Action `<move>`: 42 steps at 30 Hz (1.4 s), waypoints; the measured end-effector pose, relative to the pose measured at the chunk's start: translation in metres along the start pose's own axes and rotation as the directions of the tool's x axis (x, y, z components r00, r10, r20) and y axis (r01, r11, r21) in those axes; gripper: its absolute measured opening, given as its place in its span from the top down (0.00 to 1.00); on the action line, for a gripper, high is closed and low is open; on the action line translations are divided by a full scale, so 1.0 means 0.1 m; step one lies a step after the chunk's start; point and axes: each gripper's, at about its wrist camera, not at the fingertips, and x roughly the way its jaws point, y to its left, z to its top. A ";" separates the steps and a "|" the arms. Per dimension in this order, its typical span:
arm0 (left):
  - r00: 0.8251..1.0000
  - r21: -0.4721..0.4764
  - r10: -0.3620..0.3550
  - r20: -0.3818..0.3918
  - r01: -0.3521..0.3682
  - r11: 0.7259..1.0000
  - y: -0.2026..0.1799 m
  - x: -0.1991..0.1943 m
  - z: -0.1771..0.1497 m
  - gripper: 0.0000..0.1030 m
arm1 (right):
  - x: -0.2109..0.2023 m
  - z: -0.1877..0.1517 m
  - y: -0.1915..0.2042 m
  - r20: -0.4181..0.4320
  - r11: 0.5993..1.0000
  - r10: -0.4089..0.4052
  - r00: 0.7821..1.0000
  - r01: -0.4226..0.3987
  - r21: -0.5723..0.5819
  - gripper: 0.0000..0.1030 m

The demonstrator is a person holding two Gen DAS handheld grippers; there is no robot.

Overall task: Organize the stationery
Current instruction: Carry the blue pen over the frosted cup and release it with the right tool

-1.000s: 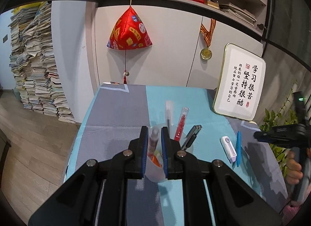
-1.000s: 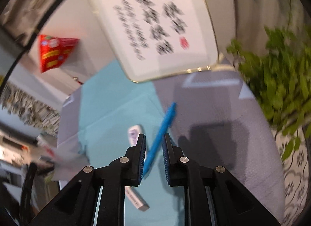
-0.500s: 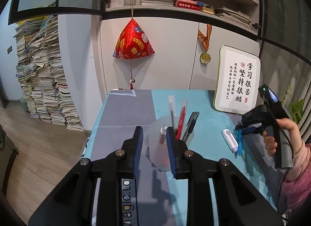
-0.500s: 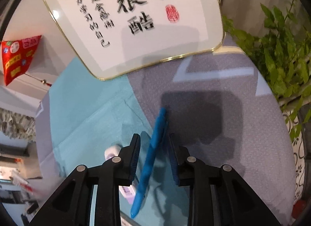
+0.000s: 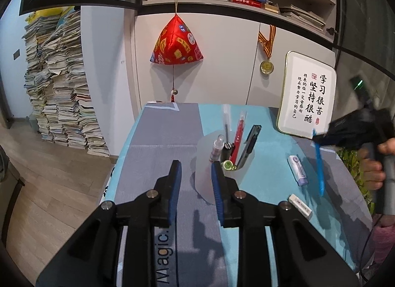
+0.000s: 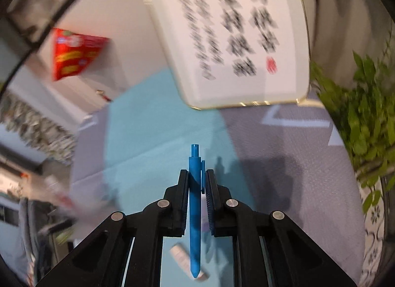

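A translucent pen cup (image 5: 209, 163) stands on the blue and grey tablecloth (image 5: 160, 136) and holds several pens and a black utility knife. My left gripper (image 5: 195, 166) is open and empty, just in front of the cup's left side. My right gripper (image 6: 196, 175) is shut on a blue pen (image 6: 195, 203) and holds it lifted above the table; the pen also shows in the left wrist view (image 5: 318, 163), hanging from the right gripper (image 5: 318, 138). A white and purple correction tape (image 5: 297, 169) and a white eraser (image 5: 300, 206) lie on the cloth right of the cup.
A framed calligraphy board (image 5: 308, 96) leans at the back right of the table. A green plant (image 6: 365, 133) stands off the right edge. A red ornament (image 5: 176, 42) hangs on the cabinet behind. Stacks of paper (image 5: 56, 84) stand on the floor at left.
My left gripper let go of the cup, opened and drew back. My right gripper closed on the blue pen and lifted it off the cloth.
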 end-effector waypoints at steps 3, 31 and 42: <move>1.000 -0.008 -0.003 -0.008 0.003 1.000 0.00 0.00 -0.02 0.78 | -0.31 -0.08 0.23 0.070 0.996 0.051 0.996 -0.046 -0.075 0.86; 0.994 -0.133 0.090 -0.063 -0.098 0.986 0.53 -0.12 -0.28 0.78 | -0.36 -0.61 1.96 0.415 0.855 0.310 0.856 -0.059 -0.515 0.86; 0.994 -0.118 0.055 -0.092 -0.066 0.991 0.47 -0.02 -0.34 0.78 | -0.33 -0.70 1.88 0.454 0.852 0.312 0.834 -0.035 -0.522 0.86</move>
